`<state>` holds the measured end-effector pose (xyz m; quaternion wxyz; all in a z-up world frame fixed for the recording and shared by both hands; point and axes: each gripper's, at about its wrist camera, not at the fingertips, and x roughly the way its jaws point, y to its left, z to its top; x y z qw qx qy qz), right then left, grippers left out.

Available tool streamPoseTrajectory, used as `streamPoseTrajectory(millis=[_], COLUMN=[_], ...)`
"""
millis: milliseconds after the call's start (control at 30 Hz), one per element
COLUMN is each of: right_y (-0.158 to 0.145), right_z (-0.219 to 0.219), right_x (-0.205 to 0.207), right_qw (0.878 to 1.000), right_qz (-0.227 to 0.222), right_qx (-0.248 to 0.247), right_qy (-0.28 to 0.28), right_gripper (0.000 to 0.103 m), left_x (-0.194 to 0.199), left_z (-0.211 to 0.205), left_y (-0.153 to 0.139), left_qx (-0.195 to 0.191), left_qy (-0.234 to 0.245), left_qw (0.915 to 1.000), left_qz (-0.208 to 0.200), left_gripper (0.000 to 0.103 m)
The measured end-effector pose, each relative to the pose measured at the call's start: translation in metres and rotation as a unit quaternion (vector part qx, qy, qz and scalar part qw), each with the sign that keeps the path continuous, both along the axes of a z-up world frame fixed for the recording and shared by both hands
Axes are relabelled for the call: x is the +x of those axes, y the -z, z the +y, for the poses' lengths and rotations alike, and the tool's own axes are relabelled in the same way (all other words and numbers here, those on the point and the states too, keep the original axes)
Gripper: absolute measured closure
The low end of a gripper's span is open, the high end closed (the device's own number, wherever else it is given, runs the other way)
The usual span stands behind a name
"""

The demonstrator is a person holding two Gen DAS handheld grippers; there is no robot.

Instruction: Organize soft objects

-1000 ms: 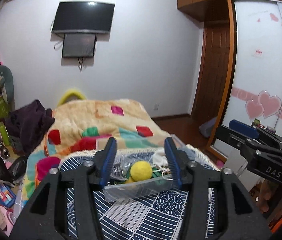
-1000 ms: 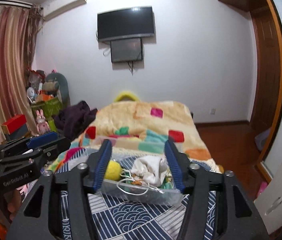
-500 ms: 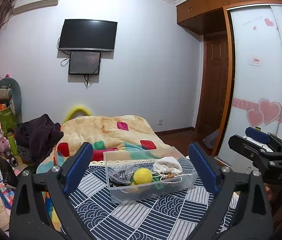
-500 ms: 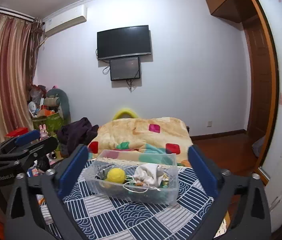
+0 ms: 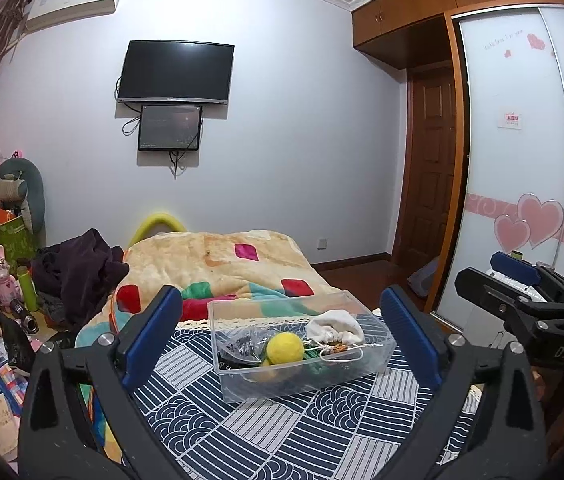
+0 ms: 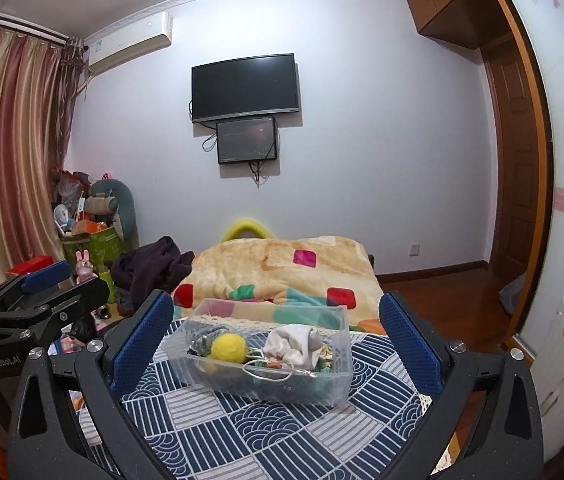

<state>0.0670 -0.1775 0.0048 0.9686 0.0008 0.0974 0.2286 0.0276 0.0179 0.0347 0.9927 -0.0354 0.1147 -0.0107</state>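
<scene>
Both tools, the left tool (image 5: 282, 334) and the right tool (image 6: 276, 338), stood released, jaws wide, short of a clear bin (image 5: 301, 376) resting on a patterned cloth (image 5: 282, 432) on the bed (image 5: 218, 256); nothing lay between the pads. Judged risks: a pad catching the white cord (image 6: 270, 374) could drag other contents out, and a push on the light bin could slide or tip it on soft bedding. Inside lay a fuzzy yellow ball (image 5: 285, 350), a crumpled white pouch (image 5: 335, 328) and small dark clutter, loosely piled.
</scene>
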Motion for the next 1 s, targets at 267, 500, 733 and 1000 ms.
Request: streamPoseTrajectory(millis=[267, 500, 733, 1000], right_y=[0.0004, -0.0011, -0.0016, -0.0016], right_z=[-0.0007, -0.0008, -0.0011, -0.0012], right_x=[-0.0024, -0.0039, -0.0042, -0.0043], right_qw=[1.000, 1.000, 1.000, 1.000], right_qz=[-0.002, -0.004, -0.005, -0.005], right_qx=[0.000, -0.001, -0.001, 0.000], right_qy=[-0.002, -0.003, -0.002, -0.003], right_gripper=[0.000, 0.000, 0.000, 0.000], left_x=[-0.0014, -0.0022, -0.0024, -0.0026], left_z=[-0.0017, -0.0015, -0.0011, -0.0007], left_y=[0.0006, 0.0004, 0.0002, 0.0000], left_qx=[0.001, 0.002, 0.002, 0.002], left_qy=[0.002, 0.000, -0.001, -0.001], left_qw=[1.0000, 1.0000, 1.0000, 1.0000], left_qz=[0.000, 0.000, 0.000, 0.001], left_gripper=[0.002, 0.001, 0.000, 0.000])
